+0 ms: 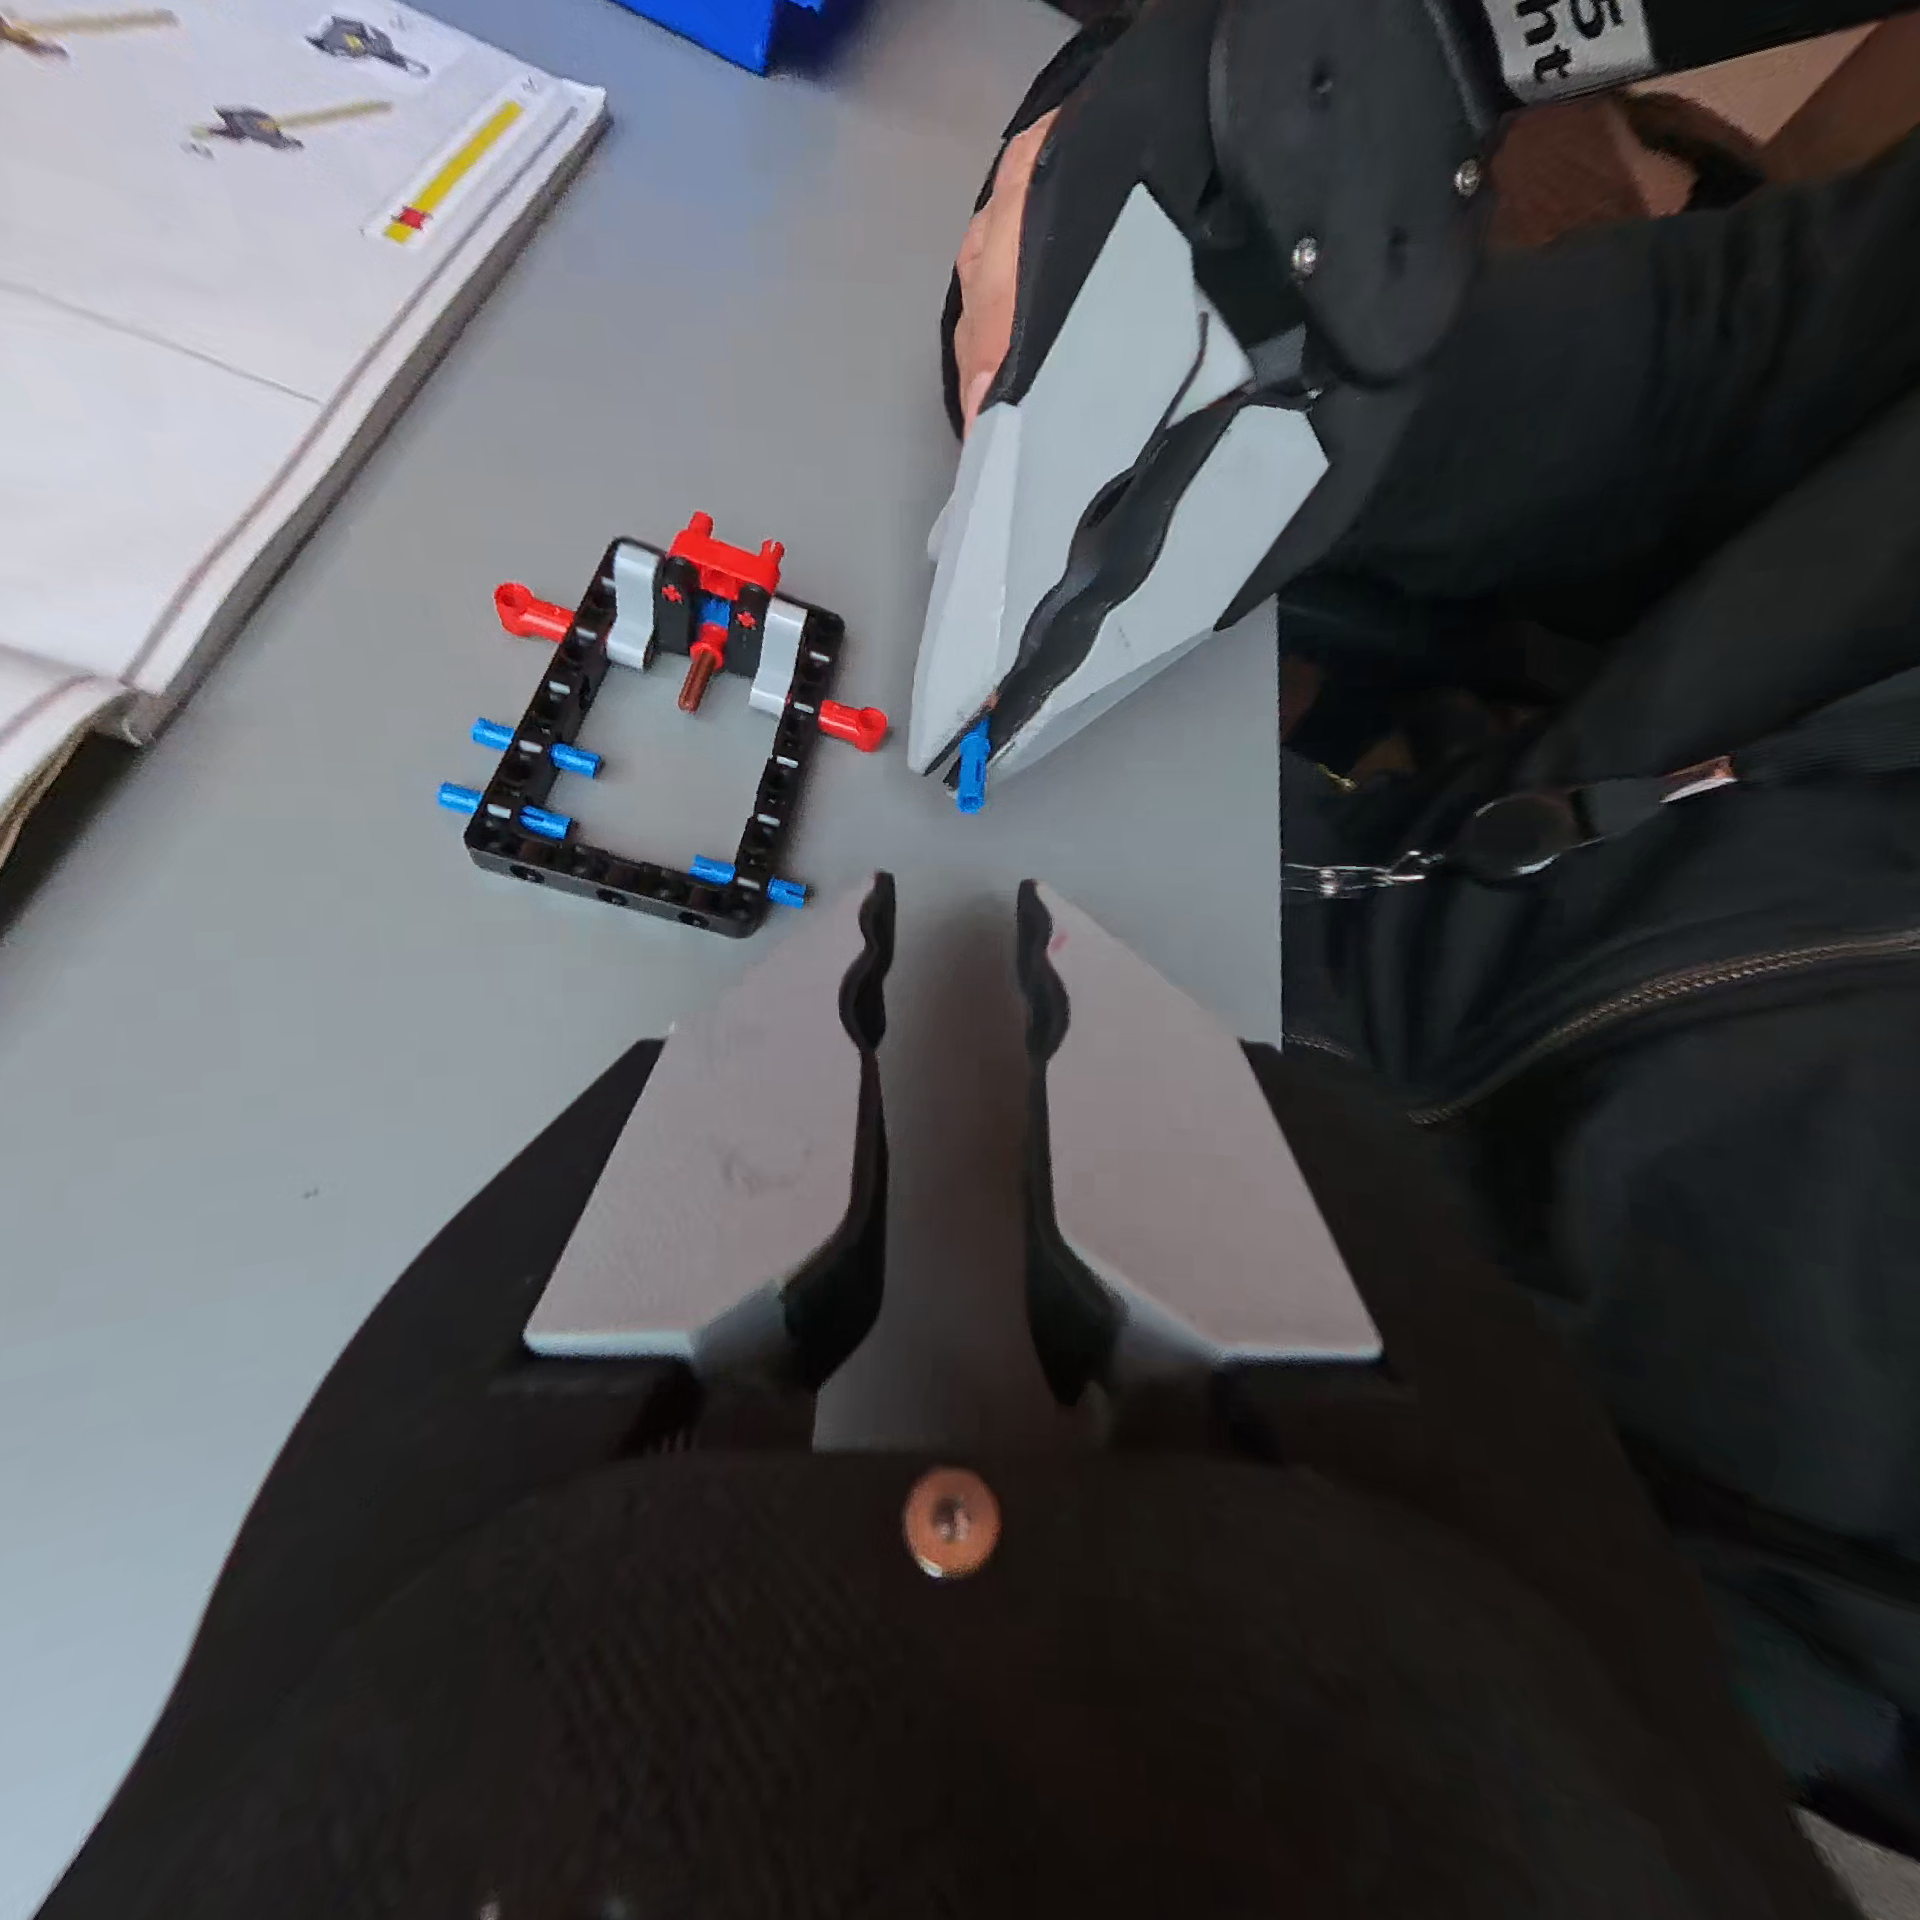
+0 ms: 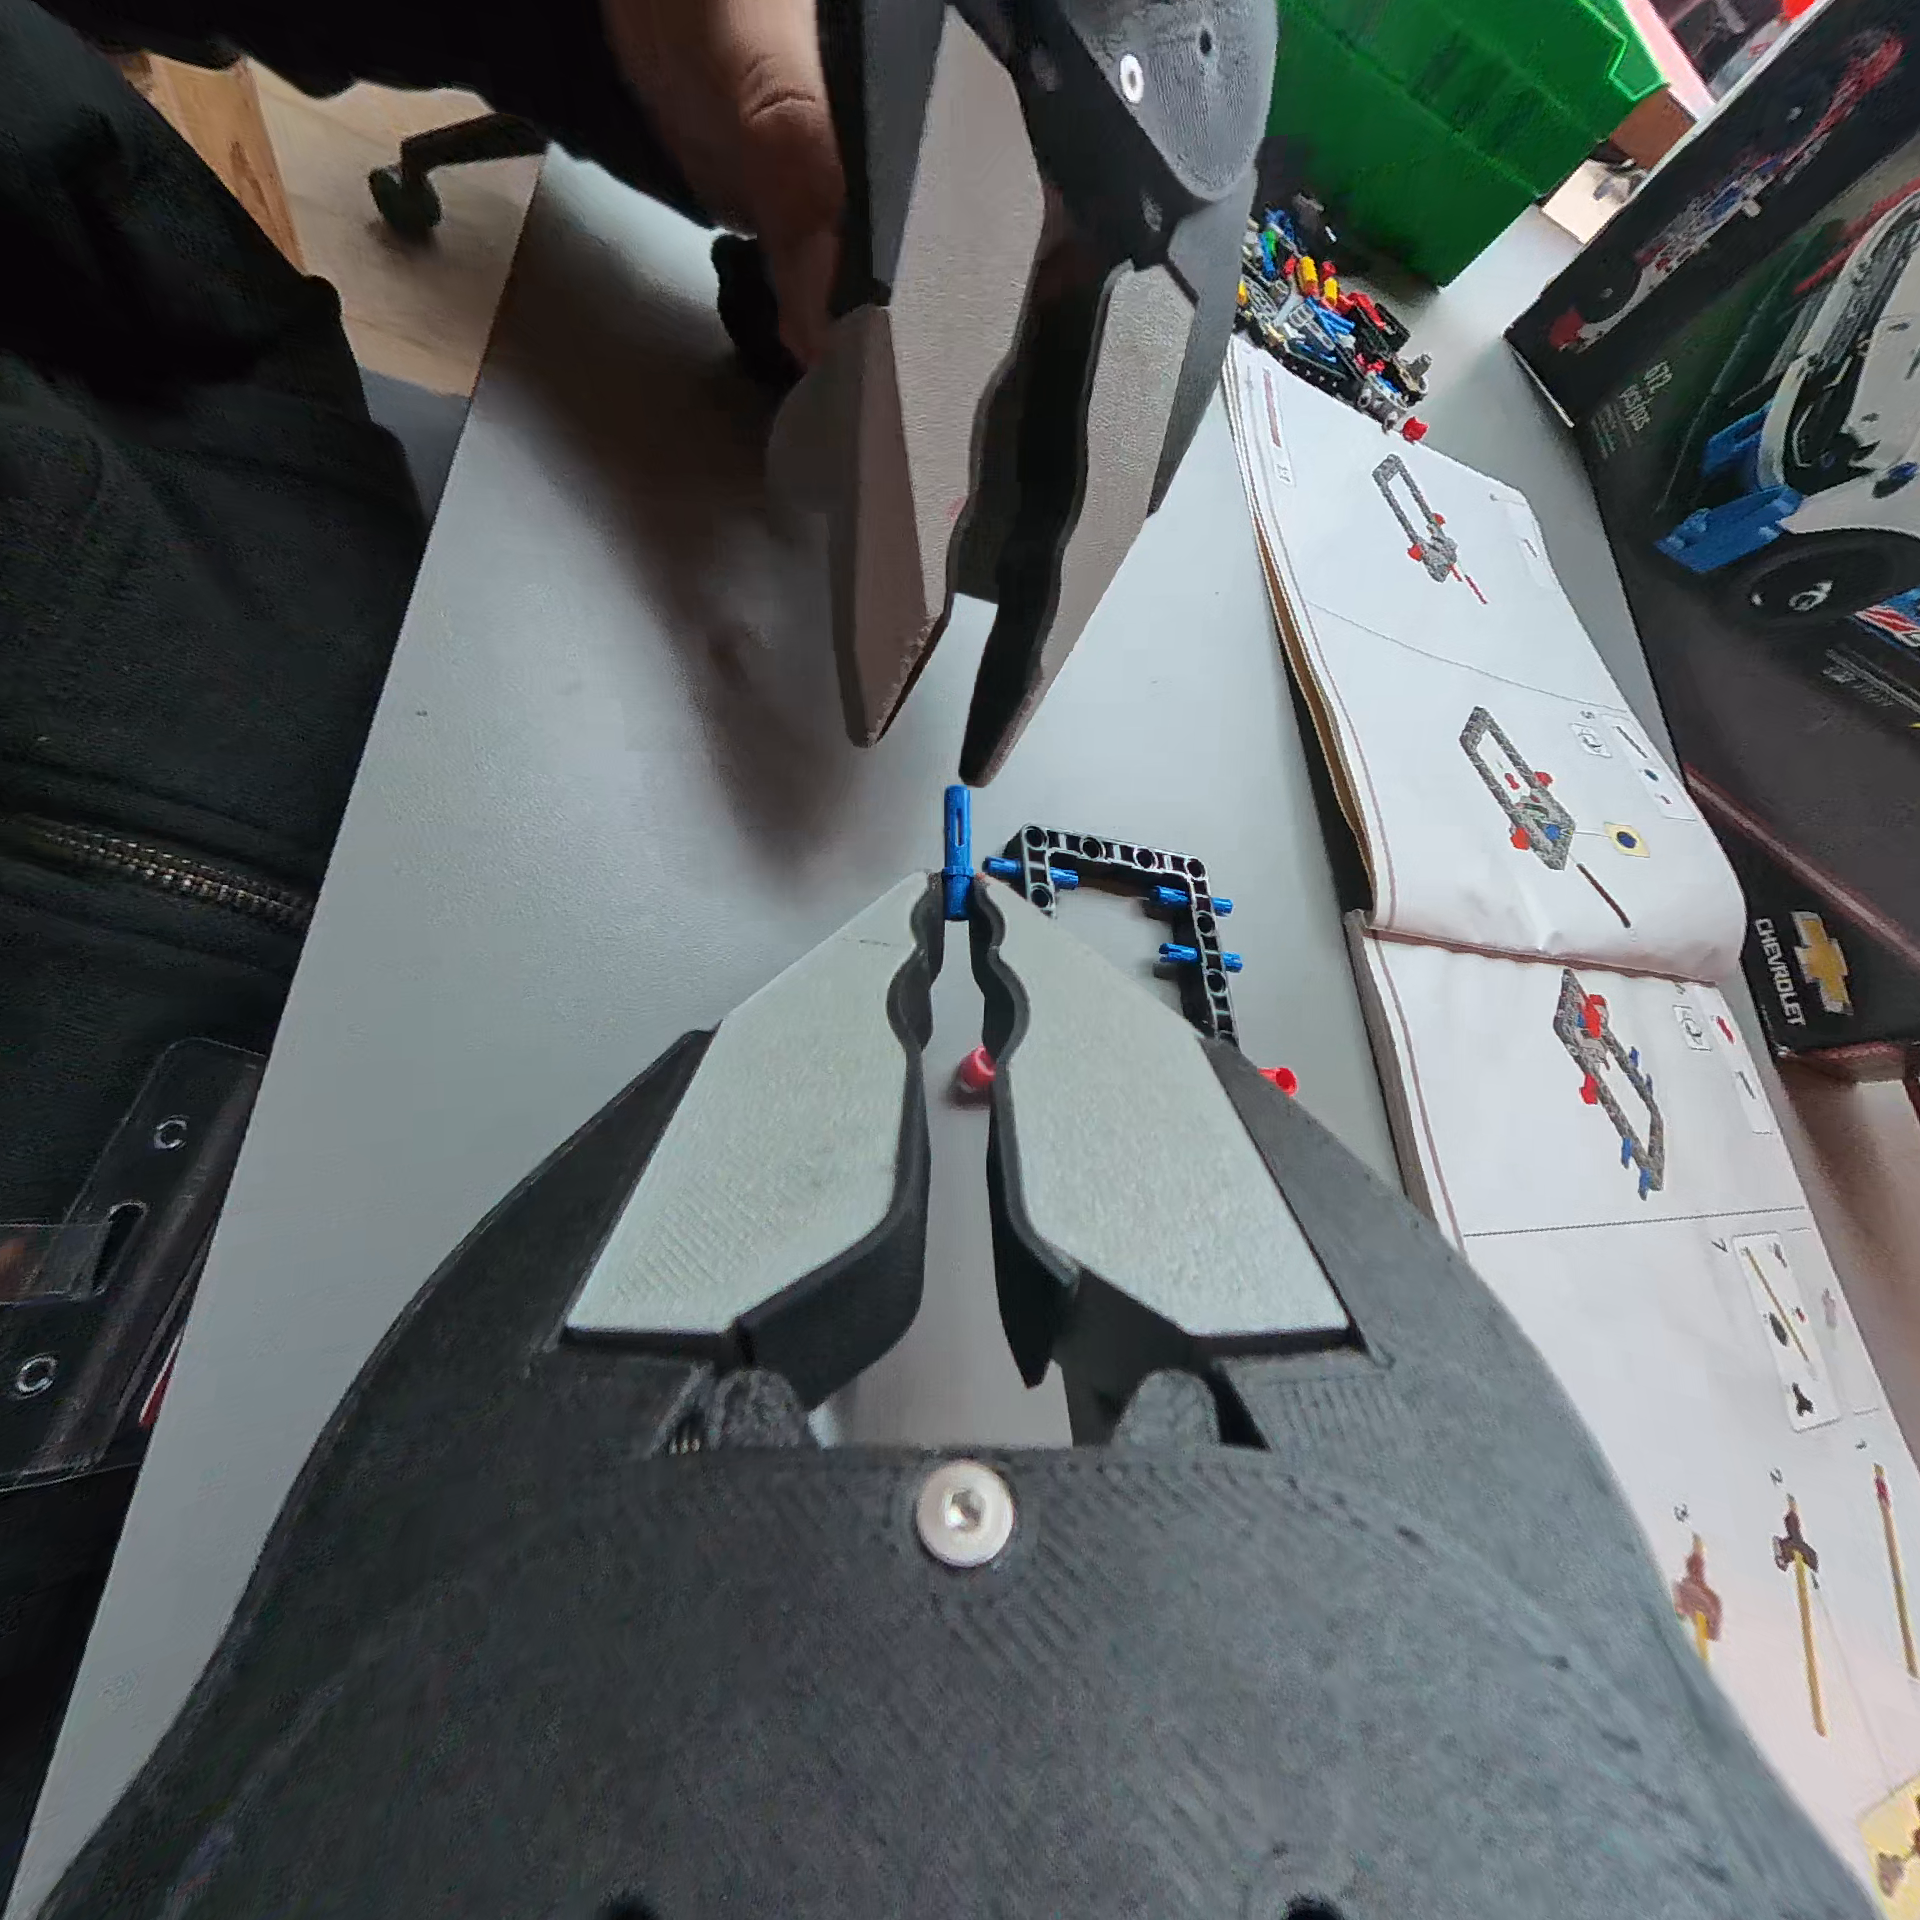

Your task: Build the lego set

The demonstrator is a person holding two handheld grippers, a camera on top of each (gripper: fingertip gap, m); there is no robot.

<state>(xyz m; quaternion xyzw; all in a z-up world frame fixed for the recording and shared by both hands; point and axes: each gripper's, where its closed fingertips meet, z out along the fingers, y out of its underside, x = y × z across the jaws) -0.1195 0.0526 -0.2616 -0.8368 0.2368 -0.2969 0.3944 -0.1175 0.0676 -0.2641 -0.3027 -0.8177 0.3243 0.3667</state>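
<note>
We are working over a grey counter (image 1: pixel 260 1143), with the manual (image 2: pixel 1538 831) lying open along its far side and the set's box (image 2: pixel 1766 395) standing beyond that. A green bin (image 2: pixel 1455 114) and a pile of loose parts (image 2: pixel 1330 312) are sitting past the manual's end. On the counter the black frame (image 1: pixel 540 748) is lying flat, carrying red and grey pieces at one end and blue pins through its sides. Our left gripper (image 1: pixel 951 894) is hanging near the frame's corner, its fingers (image 1: pixel 873 977) spread apart and holding nothing. Our right gripper (image 2: pixel 958 902) is hovering just beside the frame, fingers pinched tight on a blue pin (image 2: pixel 956 842), which is poking out beyond the tips toward the left gripper.
</note>
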